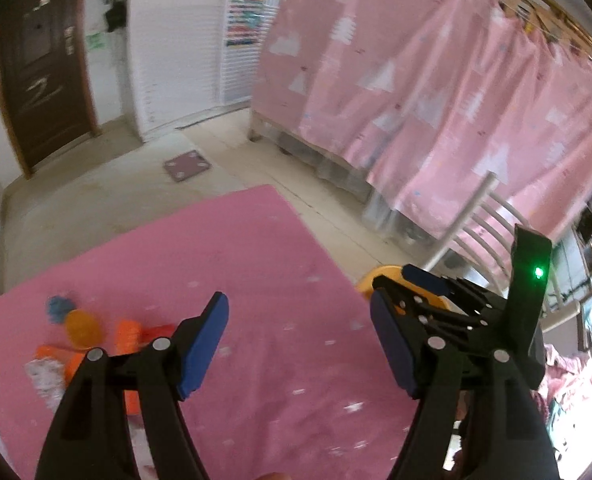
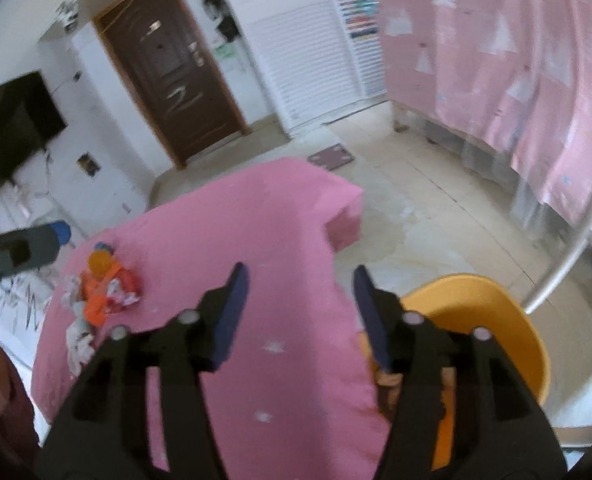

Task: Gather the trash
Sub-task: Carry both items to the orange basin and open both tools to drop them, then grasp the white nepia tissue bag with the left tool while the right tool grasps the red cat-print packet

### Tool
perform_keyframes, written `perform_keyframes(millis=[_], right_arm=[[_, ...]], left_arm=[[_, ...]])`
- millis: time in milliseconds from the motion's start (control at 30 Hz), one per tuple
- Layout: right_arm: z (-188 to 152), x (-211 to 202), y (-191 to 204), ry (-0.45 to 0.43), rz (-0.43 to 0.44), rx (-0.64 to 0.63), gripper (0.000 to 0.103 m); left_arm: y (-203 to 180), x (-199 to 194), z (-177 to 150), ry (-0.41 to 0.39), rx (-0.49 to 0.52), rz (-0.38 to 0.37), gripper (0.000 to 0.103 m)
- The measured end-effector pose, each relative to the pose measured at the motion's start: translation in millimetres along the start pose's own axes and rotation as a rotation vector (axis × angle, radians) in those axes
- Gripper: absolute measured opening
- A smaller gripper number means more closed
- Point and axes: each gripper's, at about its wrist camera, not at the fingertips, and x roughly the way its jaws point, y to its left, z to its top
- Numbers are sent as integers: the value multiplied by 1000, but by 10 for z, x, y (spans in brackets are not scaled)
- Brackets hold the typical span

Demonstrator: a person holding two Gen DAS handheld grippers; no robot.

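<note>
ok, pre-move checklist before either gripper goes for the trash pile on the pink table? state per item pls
1. Left gripper empty, jaws open: ok.
2. Right gripper empty, jaws open: ok.
3. Trash pile in view on the pink table, at its left side: ok.
4. Yellow bin in view beside the table, at the right, opening unobstructed: ok.
5. Table surface between the grippers and the pile free of obstacles: ok.
6. Single pieces in the pile separable for a grasp: cannot tell; the orange wrappers, round orange lid and crumpled paper overlap and are blurred.
</note>
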Motion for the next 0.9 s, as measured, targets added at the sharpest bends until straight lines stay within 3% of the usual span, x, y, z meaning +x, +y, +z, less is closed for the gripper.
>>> perform_keyframes(millis=[367,633,900], right_arm=[[-19,380,863,91,69,-156,58],[-86,563,1382,140,102,-256,58],[-159,851,1797,203,117,-328,62]], left_arm=[[1248,-271,-110,-8,-176,145,66],[1830,-346,-325,7,-244,192,70],[2259,-104,-694,83,-310,204,70]])
